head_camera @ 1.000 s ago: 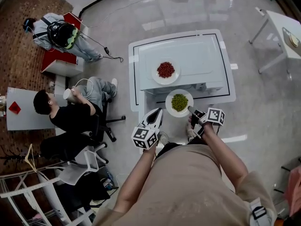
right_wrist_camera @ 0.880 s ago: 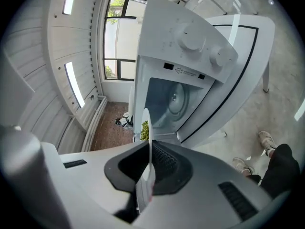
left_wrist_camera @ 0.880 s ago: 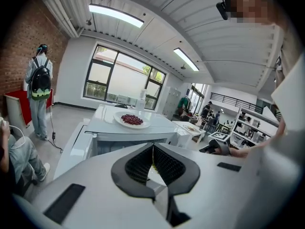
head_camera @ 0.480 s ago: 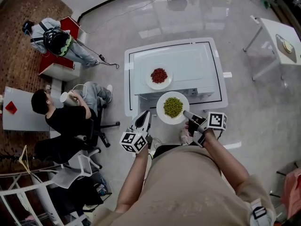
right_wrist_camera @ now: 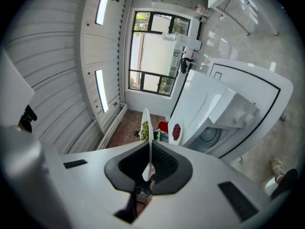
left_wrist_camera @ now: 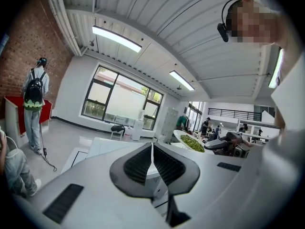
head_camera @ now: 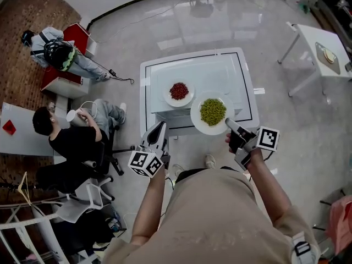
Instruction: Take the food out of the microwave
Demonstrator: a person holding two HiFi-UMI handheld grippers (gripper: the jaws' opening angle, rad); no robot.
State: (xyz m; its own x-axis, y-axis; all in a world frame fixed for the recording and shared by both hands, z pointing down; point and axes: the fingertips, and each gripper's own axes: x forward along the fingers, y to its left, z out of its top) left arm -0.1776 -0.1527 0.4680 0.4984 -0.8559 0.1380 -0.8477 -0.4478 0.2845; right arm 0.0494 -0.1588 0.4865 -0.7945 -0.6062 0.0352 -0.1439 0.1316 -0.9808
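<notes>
Nearest you, at 11 o'clock, your left gripper [head_camera: 160, 127] has its jaws pressed together with nothing between them. At 1 o'clock, your right gripper [head_camera: 228, 122] has its jaws clamped on the near rim of the plate of green peas [head_camera: 212, 112]. You hold the plate clear of the table [head_camera: 144, 92], over the near edge of the microwave [head_camera: 220, 70]. Farther out, at 12 o'clock, the plate of red beans [head_camera: 179, 91] sits on top of the microwave.

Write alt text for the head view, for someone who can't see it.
Seen from above, a person's right hand-held gripper clamps the rim of a white plate of green food by a white microwave. A plate of red food sits on the microwave; the left hand-held gripper is shut and empty.
</notes>
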